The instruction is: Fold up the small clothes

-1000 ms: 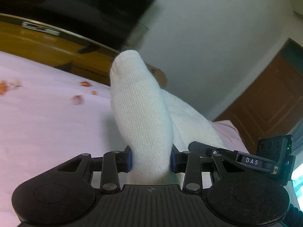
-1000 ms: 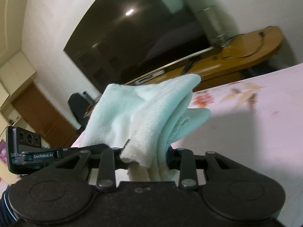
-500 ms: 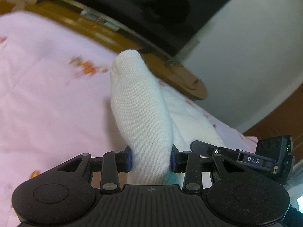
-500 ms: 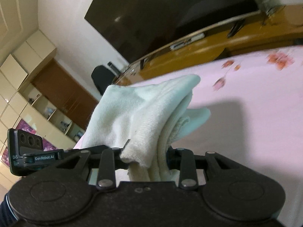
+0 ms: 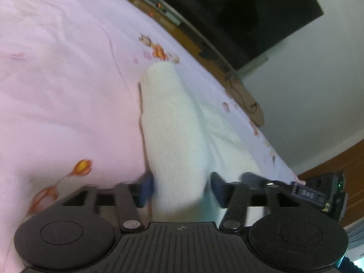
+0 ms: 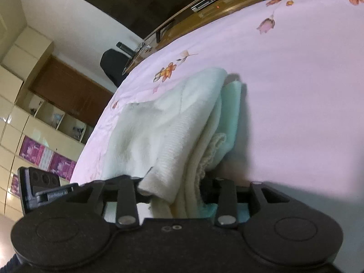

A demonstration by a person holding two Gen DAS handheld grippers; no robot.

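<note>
A small white knit garment lies on the pink flowered bedsheet (image 5: 68, 91). In the left wrist view a rounded, tube-like end of the garment (image 5: 173, 125) runs forward from between the fingers of my left gripper (image 5: 182, 188). Its jaws are opening, and the blue pads (image 5: 145, 188) stand just off the knit. In the right wrist view a folded white bundle with pale mint layers (image 6: 182, 125) rests on the sheet (image 6: 295, 91). My right gripper (image 6: 173, 191) has its jaws opening, with the ribbed cuff still filling the gap.
A dark TV screen (image 5: 261, 6) hangs over a long wooden cabinet (image 5: 198, 43) past the far edge of the bed. A black chair (image 6: 113, 64) and cream cupboards (image 6: 34, 113) stand at the left. Each gripper shows at the other view's edge.
Both grippers have come down from mid-air to the bedsheet with the garment. Both pairs of jaws, shut on the cloth before, have spread apart, and the cloth now rests on the sheet.
</note>
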